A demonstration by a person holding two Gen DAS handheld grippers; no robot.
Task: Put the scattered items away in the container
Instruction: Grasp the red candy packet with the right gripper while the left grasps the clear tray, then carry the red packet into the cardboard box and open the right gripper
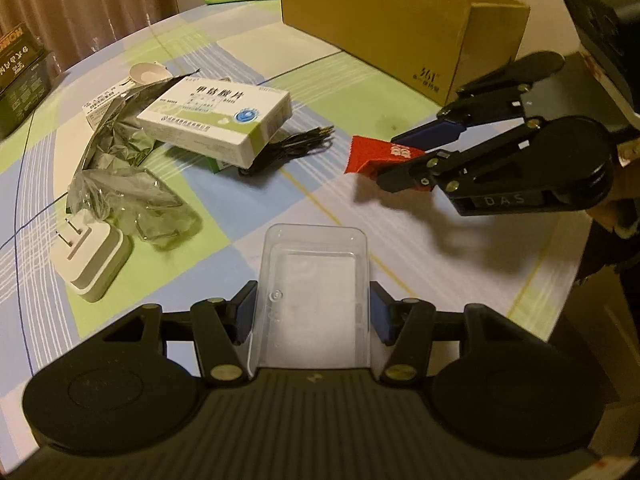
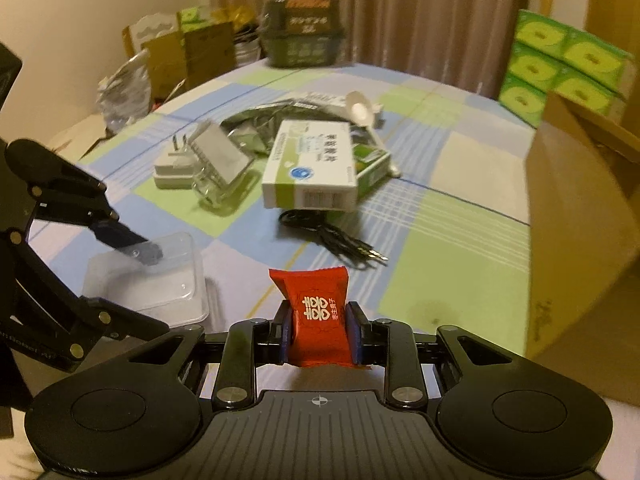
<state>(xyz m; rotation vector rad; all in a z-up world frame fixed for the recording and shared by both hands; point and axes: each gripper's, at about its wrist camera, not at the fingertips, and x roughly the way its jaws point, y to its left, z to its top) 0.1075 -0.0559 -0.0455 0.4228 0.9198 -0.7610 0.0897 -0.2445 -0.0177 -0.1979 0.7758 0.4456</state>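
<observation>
Nearest the left wrist camera, the left gripper (image 1: 312,316) has its blue pads pressed on both sides of a clear plastic container (image 1: 314,280), which looks empty inside, so no item has yet been tidied into it as far as this view shows. To its right the right gripper (image 1: 404,160) is clamped on a red sachet (image 1: 374,156), held off the checked tablecloth (image 1: 400,240) and well short of the container. Left on the cloth are a white medicine box (image 1: 218,120), a black cable (image 1: 296,146), a white plug adapter (image 1: 90,258) and crumpled clear wrapping (image 1: 128,196). From the right wrist camera, the right gripper (image 2: 320,328) shows its jaws tight on the red sachet (image 2: 318,312), with the clear plastic container (image 2: 148,280) lower left, the left gripper's finger reaching over its rim. My judgement: the first item is in hand, its drop is next, and the rest of the pile remains.
</observation>
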